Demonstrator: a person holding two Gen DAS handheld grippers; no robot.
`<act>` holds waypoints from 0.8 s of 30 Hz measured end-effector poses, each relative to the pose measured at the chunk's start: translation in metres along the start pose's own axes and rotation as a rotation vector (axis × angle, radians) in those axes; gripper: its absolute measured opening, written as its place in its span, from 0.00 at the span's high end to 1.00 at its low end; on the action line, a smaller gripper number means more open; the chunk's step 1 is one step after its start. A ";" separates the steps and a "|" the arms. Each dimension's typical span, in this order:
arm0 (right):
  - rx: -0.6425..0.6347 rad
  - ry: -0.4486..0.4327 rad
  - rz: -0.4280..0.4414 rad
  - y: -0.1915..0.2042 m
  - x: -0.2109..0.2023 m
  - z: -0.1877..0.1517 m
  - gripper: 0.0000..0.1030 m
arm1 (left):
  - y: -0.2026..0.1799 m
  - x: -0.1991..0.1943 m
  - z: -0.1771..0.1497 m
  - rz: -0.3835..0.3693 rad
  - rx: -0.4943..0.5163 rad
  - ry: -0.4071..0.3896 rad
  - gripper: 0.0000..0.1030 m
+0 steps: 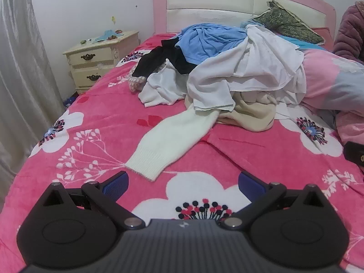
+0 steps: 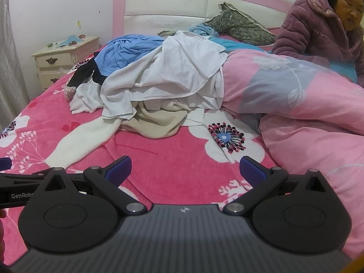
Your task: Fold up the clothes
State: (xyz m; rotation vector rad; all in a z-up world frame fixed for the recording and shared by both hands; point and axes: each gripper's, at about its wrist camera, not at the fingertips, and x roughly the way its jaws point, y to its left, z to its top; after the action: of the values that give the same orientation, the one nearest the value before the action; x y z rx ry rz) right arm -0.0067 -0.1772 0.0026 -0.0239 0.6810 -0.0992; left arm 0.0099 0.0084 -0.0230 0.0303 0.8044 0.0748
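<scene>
Left gripper (image 1: 183,185) and right gripper (image 2: 185,170): fingers spread, released, holding nothing, over the bed's (image 1: 227,159) near edge. White knit sleeve (image 1: 168,141): stretched toward that edge. Clothes pile (image 1: 227,68): mid-bed, white, blue, black, cream. Headboard (image 1: 211,6): far end.
</scene>
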 end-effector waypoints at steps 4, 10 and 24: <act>0.000 0.005 0.000 0.001 0.002 0.000 0.01 | 0.001 0.002 0.000 0.001 -0.002 0.003 0.00; 0.002 0.008 0.000 0.001 0.002 -0.001 0.01 | 0.001 0.002 -0.001 0.003 -0.002 0.002 0.00; 0.004 0.035 0.000 0.003 0.030 -0.004 0.01 | 0.007 0.042 0.011 -0.012 -0.039 -0.049 0.00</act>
State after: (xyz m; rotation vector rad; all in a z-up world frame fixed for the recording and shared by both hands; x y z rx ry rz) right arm 0.0144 -0.1774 -0.0199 -0.0182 0.7158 -0.1014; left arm 0.0464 0.0184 -0.0449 -0.0093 0.7539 0.0784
